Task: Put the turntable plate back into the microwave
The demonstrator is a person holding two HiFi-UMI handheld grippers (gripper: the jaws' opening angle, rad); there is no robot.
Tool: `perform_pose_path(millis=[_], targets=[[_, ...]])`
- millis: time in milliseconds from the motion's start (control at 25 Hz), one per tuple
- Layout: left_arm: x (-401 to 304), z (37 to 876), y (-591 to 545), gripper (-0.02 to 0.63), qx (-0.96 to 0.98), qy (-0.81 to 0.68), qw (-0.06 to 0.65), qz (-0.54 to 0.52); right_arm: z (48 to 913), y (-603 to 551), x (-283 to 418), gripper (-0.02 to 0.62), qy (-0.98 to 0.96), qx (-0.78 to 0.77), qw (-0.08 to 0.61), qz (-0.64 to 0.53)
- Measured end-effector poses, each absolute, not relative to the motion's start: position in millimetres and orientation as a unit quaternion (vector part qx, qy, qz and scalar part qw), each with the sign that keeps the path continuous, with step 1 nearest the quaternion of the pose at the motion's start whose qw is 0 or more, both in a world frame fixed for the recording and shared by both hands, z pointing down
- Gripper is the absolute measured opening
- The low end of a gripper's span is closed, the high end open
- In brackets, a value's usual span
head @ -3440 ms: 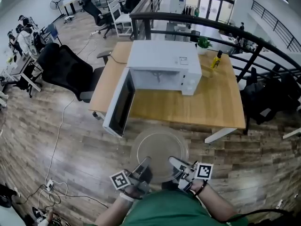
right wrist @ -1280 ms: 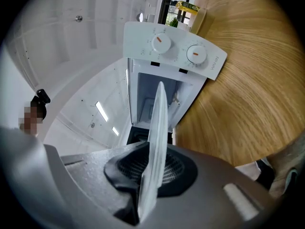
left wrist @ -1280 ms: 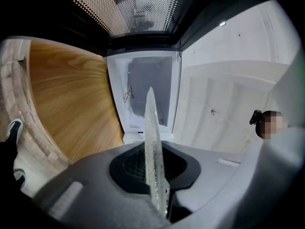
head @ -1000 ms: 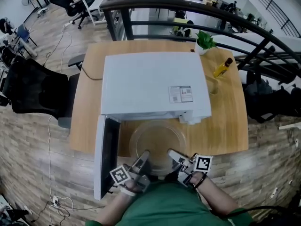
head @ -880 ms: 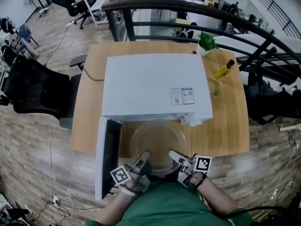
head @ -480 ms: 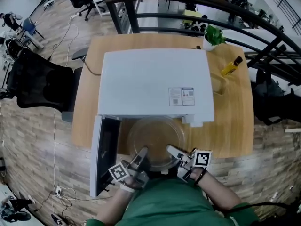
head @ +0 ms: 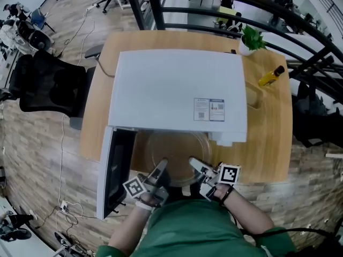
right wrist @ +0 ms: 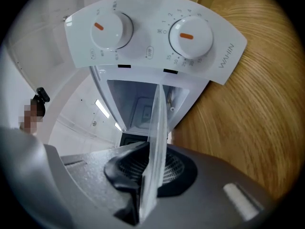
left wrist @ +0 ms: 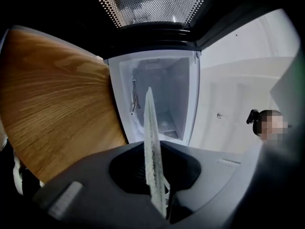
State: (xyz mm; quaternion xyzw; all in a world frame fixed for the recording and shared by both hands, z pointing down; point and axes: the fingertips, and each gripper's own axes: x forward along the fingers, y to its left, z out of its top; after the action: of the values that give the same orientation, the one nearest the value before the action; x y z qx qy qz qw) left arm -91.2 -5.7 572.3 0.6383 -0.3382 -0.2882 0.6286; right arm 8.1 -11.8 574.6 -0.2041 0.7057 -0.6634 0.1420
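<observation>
The clear glass turntable plate [head: 174, 153] hangs level just in front of the white microwave [head: 177, 90], its far rim at the open cavity. My left gripper [head: 159, 170] is shut on the plate's near-left rim and my right gripper [head: 196, 165] on its near-right rim. In the left gripper view the plate [left wrist: 151, 151] shows edge-on in the left gripper [left wrist: 153, 180], with the cavity [left wrist: 159, 99] straight ahead. In the right gripper view the plate [right wrist: 155, 137] sits pinched in the right gripper [right wrist: 148, 180], below the panel with two knobs [right wrist: 152, 32].
The microwave door [head: 113, 170] stands swung open at the left, past the wooden table's [head: 268, 143] front edge. A yellow bottle [head: 271, 75] and a potted plant [head: 252, 37] stand at the table's back right. A black office chair [head: 48, 84] is left of the table.
Both grippers have carried the plate forward and a little lower, from out over the floor to the microwave's opening. Their grip on the rim has not changed.
</observation>
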Motion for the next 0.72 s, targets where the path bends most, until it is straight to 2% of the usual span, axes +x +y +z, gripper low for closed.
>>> perform_pose_path(millis=[720], targets=[[-111, 602, -32, 0.038, 0.625, -0.347, 0.631, -0.301, 605, -39, -12, 0.048, 0.716, -0.226, 0.135, -0.647]])
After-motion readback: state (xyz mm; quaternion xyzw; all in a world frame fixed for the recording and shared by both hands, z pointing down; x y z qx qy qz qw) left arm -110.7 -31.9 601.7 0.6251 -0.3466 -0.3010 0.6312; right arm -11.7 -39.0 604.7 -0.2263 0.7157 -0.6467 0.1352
